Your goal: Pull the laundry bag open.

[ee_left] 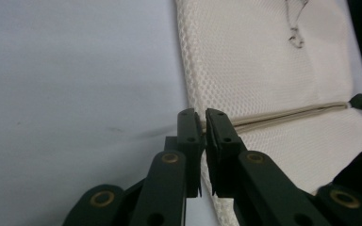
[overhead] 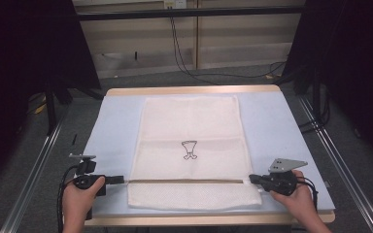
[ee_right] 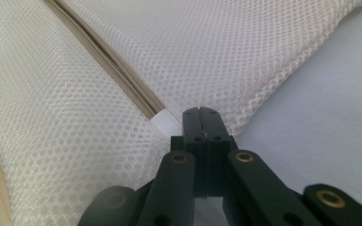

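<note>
Pale blue matte tabletop (overhead: pixel 272 121) bears a rectangular cream honeycomb-mesh bag (overhead: pixel 189 121), both grippers' jaws clenched on its zipper's ends.

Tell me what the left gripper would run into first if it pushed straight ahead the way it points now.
Probably the mesh bag: the left gripper points along the bag's beige zipper strip, its tips at the bag's near edge. Whether they already touch it is unclear.

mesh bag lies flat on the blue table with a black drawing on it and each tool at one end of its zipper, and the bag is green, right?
Not green: the mesh bag is cream white, as the high view shows. The rest holds: flat on the blue table, black drawing, left tool and right tool at the zipper ends.
</note>
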{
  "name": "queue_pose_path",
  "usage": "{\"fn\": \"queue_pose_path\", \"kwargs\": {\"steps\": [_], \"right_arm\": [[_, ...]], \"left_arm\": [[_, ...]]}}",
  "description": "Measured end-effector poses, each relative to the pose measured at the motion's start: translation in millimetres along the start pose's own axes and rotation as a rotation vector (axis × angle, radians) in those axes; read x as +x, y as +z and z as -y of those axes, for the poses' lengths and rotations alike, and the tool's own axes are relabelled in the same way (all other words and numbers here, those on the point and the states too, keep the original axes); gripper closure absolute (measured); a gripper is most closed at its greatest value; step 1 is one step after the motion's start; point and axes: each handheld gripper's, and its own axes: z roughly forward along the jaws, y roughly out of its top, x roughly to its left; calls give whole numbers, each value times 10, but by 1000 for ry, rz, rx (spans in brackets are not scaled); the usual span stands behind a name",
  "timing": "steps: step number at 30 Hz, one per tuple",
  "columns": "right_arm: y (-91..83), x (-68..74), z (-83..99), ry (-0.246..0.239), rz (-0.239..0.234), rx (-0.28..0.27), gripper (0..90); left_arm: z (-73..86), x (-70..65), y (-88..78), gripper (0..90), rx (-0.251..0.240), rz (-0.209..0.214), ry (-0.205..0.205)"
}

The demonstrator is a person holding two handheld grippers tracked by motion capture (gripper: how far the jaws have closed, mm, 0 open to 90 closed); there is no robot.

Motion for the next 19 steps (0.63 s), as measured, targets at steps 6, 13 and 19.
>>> {"fn": "queue_pose_path", "kwargs": {"steps": [6,13,19], "right_arm": [[-189,-132,-2,68,96,-89,677],[-320,-351,40,158,238,-124,325],[-294,-402,45,157,264,-66,194]], "left_arm": [[-44,37,-153,575,-155,-126,83],[-111,80,-88,208,-266,-251,240],[-137,119,-36,164,-241,-283,282]]}}
